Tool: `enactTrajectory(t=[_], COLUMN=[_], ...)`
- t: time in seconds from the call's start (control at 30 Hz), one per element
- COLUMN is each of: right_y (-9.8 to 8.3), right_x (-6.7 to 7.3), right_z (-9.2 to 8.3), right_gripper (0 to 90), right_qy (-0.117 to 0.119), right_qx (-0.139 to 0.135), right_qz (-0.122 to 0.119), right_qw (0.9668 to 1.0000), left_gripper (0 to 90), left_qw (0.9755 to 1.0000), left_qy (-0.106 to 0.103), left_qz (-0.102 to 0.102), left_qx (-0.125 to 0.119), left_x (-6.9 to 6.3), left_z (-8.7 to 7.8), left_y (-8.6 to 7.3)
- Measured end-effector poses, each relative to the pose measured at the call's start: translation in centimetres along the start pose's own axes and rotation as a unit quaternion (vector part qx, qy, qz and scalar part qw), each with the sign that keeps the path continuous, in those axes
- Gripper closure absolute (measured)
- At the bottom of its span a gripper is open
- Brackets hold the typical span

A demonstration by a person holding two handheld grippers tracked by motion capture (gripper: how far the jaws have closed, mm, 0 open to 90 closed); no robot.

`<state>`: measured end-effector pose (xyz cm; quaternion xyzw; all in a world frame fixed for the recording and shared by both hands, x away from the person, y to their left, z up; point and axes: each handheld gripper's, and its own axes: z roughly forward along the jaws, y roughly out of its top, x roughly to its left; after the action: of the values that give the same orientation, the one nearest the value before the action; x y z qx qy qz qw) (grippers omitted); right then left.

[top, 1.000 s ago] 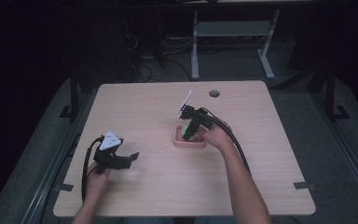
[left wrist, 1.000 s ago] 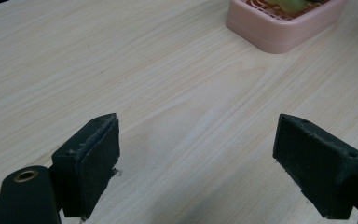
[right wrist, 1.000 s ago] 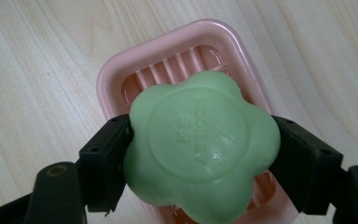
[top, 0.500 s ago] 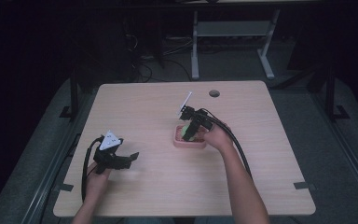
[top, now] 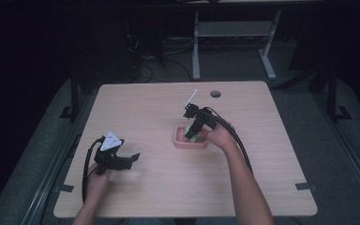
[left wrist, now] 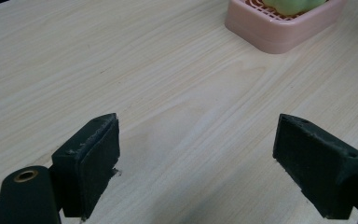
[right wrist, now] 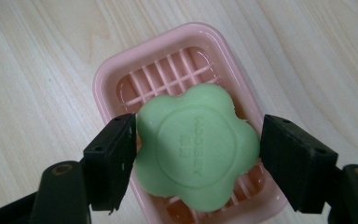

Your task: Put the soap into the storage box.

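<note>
A green flower-shaped soap (right wrist: 196, 151) sits between the jaws of my right gripper (right wrist: 198, 154), which press it on both sides. It hangs over a pink slatted soap dish (right wrist: 168, 51); whether it rests on the slats I cannot tell. In the high view the right gripper (top: 193, 131) points down at the dish (top: 182, 140) near the table's middle. My left gripper (top: 130, 161) stays at the front left, open, just above bare wood. The left gripper view has its jaws (left wrist: 196, 158) wide apart, with the dish (left wrist: 270, 32) far ahead to the right.
The light wooden table (top: 145, 112) has a round cable hole (top: 215, 93) near its back edge. Black cables trail from both grippers toward the front edge. A grey desk frame (top: 234, 28) and dark floor lie beyond the table.
The right gripper has sunk slightly toward the pink dish. The left gripper has not moved.
</note>
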<state>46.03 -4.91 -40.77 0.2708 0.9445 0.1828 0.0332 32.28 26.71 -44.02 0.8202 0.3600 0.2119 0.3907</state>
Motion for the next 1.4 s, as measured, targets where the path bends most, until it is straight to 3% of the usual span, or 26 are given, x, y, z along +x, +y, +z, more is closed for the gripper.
enactTrajectory(t=[0.77,1.4], right_y=[-0.8,-2.0], right_x=[-0.1,-0.4], right_z=[-0.5,-2.5], right_gripper=[26.6,25.9], right_qy=[0.003,0.003], right_qx=[-0.006,-0.029], right_qz=[0.005,0.014], right_qw=[1.0,0.9995], left_gripper=[14.3,14.4], left_qw=[1.0,1.0], left_qy=[0.0,-0.001], left_qz=[-0.001,-0.003], left_qx=[0.0,-0.001], left_x=[0.0,0.0], left_z=[0.0,0.0], left_y=[0.0,0.0])
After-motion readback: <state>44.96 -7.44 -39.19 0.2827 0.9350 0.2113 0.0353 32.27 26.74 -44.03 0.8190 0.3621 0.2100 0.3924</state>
